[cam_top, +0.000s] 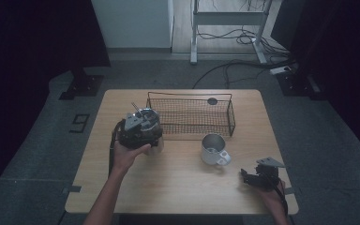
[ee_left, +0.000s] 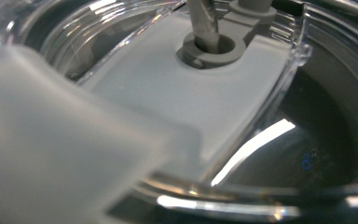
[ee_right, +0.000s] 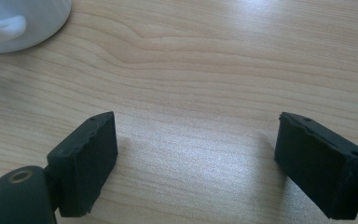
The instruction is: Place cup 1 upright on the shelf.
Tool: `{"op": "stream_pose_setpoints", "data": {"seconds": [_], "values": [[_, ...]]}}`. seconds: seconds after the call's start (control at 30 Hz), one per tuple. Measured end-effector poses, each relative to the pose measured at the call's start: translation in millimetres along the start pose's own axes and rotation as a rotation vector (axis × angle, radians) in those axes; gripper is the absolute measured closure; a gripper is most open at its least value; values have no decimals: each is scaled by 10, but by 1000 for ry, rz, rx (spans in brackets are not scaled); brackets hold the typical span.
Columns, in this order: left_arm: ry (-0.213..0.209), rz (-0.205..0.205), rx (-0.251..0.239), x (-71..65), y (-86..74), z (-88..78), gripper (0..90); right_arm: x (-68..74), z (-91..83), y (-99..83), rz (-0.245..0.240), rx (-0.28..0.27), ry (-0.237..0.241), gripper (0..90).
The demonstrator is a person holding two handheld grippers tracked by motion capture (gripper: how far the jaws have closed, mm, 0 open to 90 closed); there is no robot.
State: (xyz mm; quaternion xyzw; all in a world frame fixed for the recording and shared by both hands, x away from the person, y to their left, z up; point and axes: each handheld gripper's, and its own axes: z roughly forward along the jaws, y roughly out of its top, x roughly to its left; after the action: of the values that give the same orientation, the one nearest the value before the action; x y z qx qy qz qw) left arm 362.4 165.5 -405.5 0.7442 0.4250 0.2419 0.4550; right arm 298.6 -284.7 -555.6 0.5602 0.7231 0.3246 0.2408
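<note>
Black right gripper [ee_right: 196, 158] jaws wide apart over bare table [ee_right: 214, 70], left gripper [cam_top: 138, 126] jaws untellable, at clear lid [ee_left: 186, 107]

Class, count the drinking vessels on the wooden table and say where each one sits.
2. A white mug stands in front of the wire basket, near the table's middle. A clear-lidded cup with a straw sits at the basket's left end, under the left hand-held gripper.

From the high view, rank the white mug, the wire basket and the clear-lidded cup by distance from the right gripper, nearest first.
Measured from the right gripper, at the table's near right corner:
1. White mug, just up and left of it, mid-table.
2. Wire basket, beyond the mug, at the back.
3. Clear-lidded cup, far left, at the left gripper.
</note>
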Motion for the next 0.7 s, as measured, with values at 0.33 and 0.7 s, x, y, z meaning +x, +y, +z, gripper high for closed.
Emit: {"op": "stream_pose_setpoints", "data": {"seconds": [0.33,0.7], "values": [[-2,2,0,7,66,52,41,0,0,0,1,0,0,128],[-1,-3,3,28,127,107,41,-2,0,0,-2,0,0,128]]}}
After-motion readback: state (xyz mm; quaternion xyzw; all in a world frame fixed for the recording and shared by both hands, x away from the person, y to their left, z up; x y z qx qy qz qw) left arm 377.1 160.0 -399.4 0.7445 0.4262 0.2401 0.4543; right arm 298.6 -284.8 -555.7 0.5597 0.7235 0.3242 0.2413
